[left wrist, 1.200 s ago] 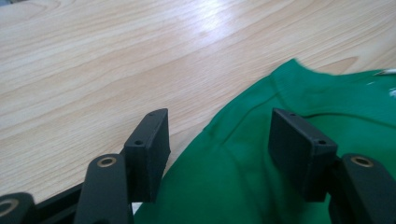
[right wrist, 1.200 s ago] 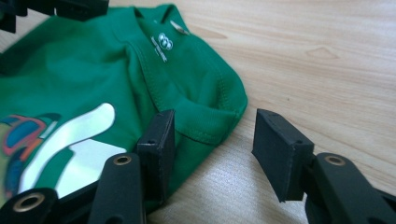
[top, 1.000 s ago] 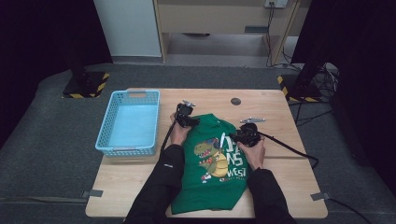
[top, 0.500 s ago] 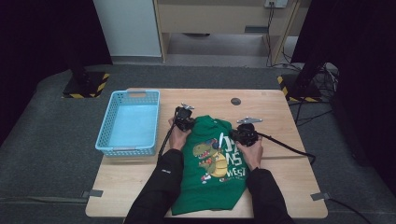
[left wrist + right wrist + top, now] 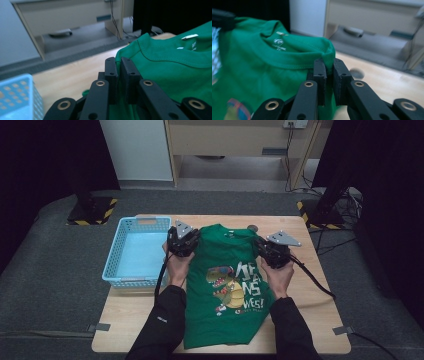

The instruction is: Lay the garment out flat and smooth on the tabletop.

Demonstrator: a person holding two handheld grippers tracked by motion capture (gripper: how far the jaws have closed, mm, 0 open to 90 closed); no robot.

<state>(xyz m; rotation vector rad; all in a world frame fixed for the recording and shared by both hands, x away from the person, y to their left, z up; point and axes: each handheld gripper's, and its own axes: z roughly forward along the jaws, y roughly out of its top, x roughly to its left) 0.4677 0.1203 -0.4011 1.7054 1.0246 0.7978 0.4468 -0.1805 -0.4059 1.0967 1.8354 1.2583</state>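
Note:
A green T-shirt (image 5: 225,285) with a dinosaur print lies down the middle of the wooden table (image 5: 310,285), its top end lifted off the wood. My left gripper (image 5: 191,238) is shut on the shirt's left shoulder, and its pads (image 5: 110,68) pinch the green cloth (image 5: 175,67). My right gripper (image 5: 264,249) grips the other shoulder beside the collar (image 5: 287,60). Its jaws have just been closing, with a fold of fabric pinched between its pads (image 5: 320,70).
A light blue plastic basket (image 5: 113,257) stands at the table's left side, close to my left hand; its corner (image 5: 15,95) is in the left gripper view. A small dark disc (image 5: 253,227) lies near the table's far edge. Cables trail off the right side.
Both grippers have closed on the shirt's shoulders, risen and moved apart. The upper part of the shirt, bunched before, now hangs spread between them.

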